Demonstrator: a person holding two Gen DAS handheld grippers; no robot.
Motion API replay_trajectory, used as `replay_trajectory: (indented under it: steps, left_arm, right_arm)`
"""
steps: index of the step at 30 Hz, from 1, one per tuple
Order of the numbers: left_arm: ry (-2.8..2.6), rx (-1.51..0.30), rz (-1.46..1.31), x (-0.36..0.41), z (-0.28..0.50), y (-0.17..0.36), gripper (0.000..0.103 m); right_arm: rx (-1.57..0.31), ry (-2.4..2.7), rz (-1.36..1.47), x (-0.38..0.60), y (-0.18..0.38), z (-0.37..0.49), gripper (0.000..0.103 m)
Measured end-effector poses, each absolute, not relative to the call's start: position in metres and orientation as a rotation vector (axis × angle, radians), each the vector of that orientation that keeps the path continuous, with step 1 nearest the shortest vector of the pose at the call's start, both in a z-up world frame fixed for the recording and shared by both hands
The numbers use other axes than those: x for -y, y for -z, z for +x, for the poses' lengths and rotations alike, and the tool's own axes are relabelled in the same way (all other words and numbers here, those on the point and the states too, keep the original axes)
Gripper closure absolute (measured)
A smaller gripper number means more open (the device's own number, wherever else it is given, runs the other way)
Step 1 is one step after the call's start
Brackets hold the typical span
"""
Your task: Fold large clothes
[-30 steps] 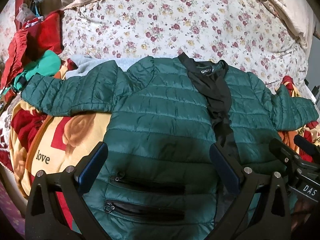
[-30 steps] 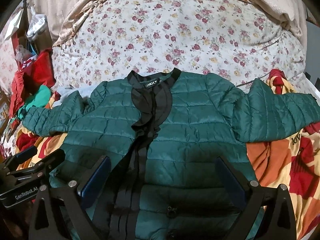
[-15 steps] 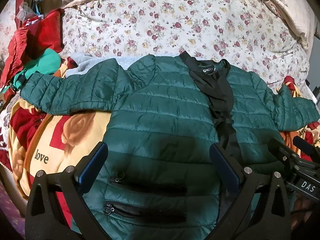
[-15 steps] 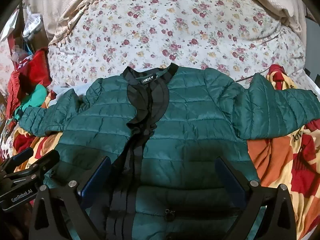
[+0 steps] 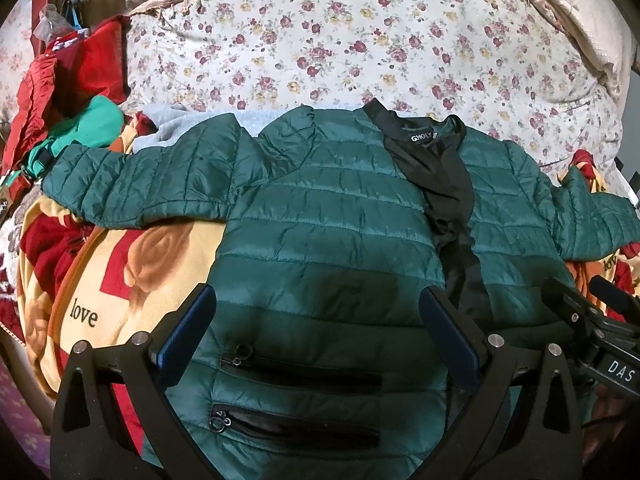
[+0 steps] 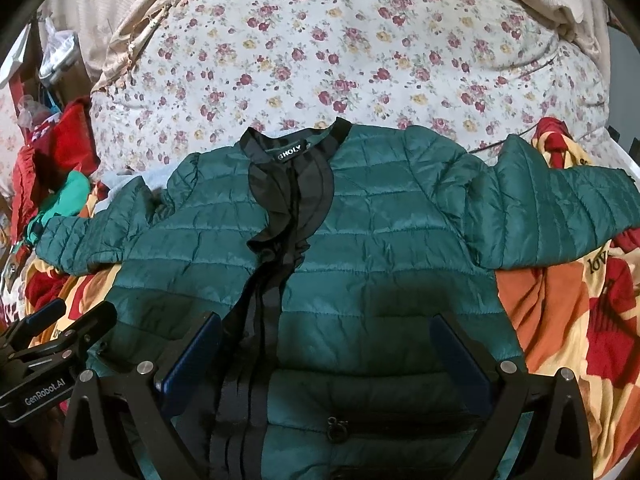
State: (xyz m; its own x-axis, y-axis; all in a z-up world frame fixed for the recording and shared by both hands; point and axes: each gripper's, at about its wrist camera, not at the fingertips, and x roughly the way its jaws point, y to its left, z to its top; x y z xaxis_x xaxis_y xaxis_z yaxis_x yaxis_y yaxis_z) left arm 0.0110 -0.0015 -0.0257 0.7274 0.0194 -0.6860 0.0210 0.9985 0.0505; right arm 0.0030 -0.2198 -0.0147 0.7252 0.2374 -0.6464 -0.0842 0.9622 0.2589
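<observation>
A dark green quilted jacket lies front up on the bed, both sleeves spread sideways, with a black collar and placket. My left gripper hangs open over its left lower front, above two zip pockets. Over the lower right front, by the black placket, my right gripper is also open. Nothing sits between either pair of fingers. Each view catches the other gripper at its edge: the right one and the left one.
A floral sheet covers the bed beyond the collar. An orange and red "love" blanket lies under the jacket. Red and bright green clothes are heaped at the far left.
Both grippers have drawn back slightly toward the hem, so the jacket sits a little lower and farther in each view. The jacket itself has not moved.
</observation>
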Motion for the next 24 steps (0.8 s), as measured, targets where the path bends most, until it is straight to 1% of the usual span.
replay_trajectory:
  steps: [24]
  left_arm:
    - [-0.018, -0.741, 0.030, -0.0003, 0.0154, 0.0269, 0.001]
  right_arm:
    - [-0.763, -0.188, 0.221, 0.2198, 0.0236, 0.0089, 0.000]
